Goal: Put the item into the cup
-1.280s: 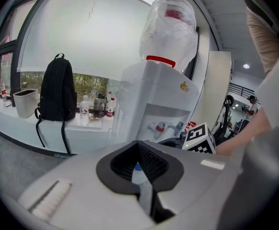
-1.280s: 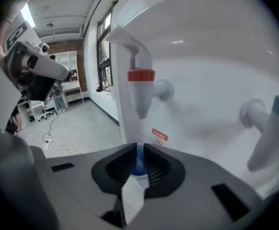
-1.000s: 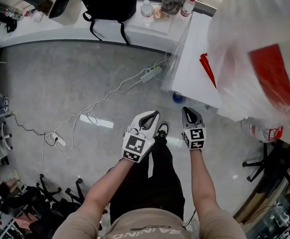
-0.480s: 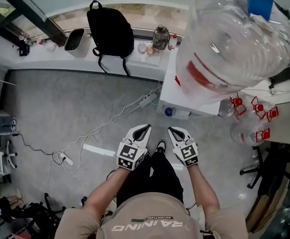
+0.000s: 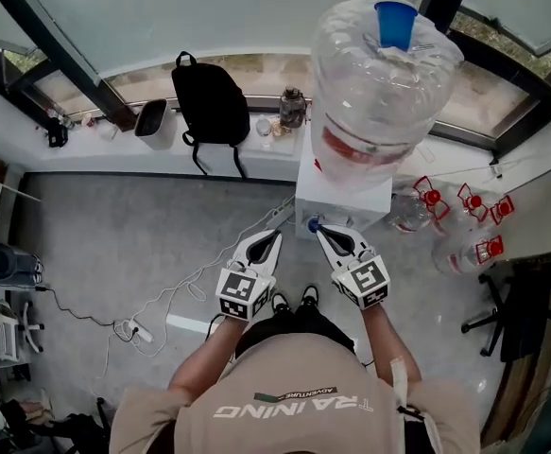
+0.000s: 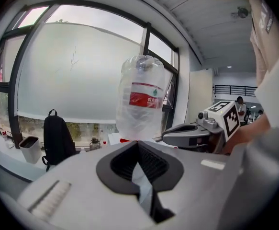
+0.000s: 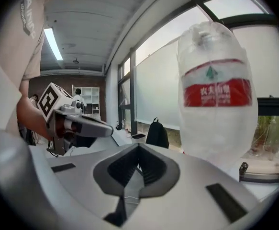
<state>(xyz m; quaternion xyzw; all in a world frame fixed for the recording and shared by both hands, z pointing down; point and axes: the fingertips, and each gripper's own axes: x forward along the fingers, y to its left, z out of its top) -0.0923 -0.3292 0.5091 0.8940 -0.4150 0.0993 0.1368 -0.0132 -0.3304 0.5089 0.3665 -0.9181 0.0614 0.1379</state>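
Observation:
A large clear water bottle (image 5: 374,93) with a red label stands upside down on a white dispenser (image 5: 351,197). A blue cup (image 5: 395,24) sits on top of the bottle. My left gripper (image 5: 273,238) is shut and holds nothing; it is level with the dispenser's lower left corner. My right gripper (image 5: 321,232) is shut and empty too, its tip close to a small blue tap (image 5: 313,223) on the dispenser front. The bottle (image 6: 141,97) rises beyond the left gripper (image 6: 138,145), and the bottle (image 7: 216,104) fills the right side past the right gripper (image 7: 139,150). No loose item shows.
A black backpack (image 5: 211,110), a white bin (image 5: 157,123) and small bottles (image 5: 291,107) line the window ledge. Spare water bottles with red handles (image 5: 455,220) lie right of the dispenser. White cables and a power strip (image 5: 133,329) trail over the grey floor.
The view has tilted up and closer to the dispenser, so the whole bottle and the cup on top show. Both grippers have moved forward toward the dispenser and stayed shut.

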